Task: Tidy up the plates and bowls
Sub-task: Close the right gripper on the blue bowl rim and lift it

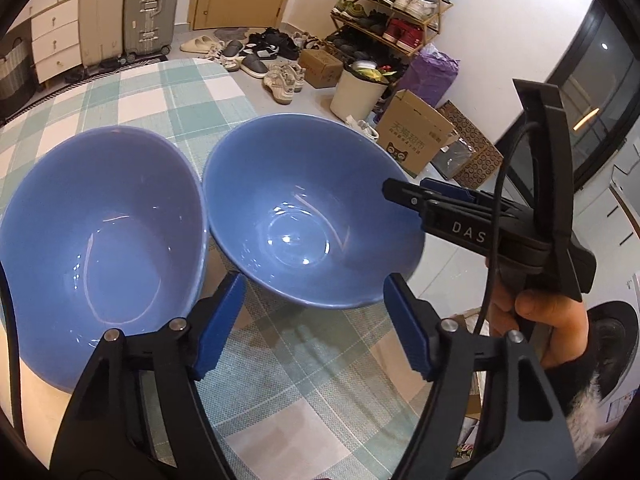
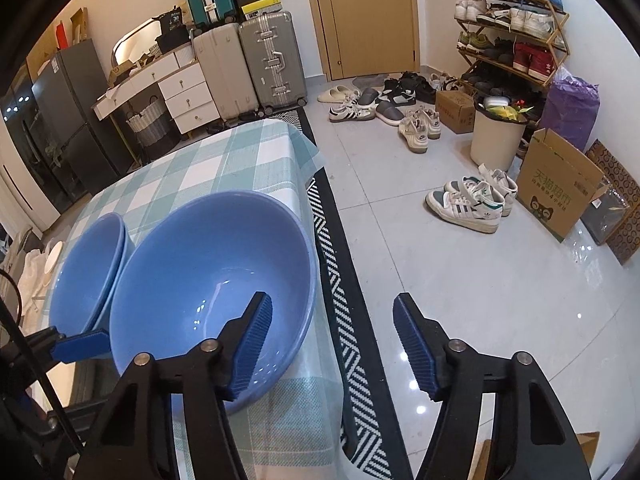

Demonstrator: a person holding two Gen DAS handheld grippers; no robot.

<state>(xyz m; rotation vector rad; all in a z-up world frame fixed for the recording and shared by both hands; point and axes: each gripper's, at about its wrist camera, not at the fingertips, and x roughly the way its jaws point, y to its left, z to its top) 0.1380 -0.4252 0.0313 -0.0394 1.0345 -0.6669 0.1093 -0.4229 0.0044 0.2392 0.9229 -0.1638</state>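
White walls and a pale tiled floor (image 2: 460, 280) frame a wooden door (image 2: 370, 16), suitcases (image 2: 272, 60), a shoe rack (image 2: 516, 28), scattered shoes (image 2: 400, 100) and cardboard boxes (image 2: 560, 184).

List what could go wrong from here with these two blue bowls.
1. The right bowl sits near the table edge, above tiled floor; a nudge from the right claw, open around its rim, might tip it off.
2. It appears to touch the left bowl stack; lifting it could knock them together.
3. The open left claw is close beside the right claw, so they may collide.
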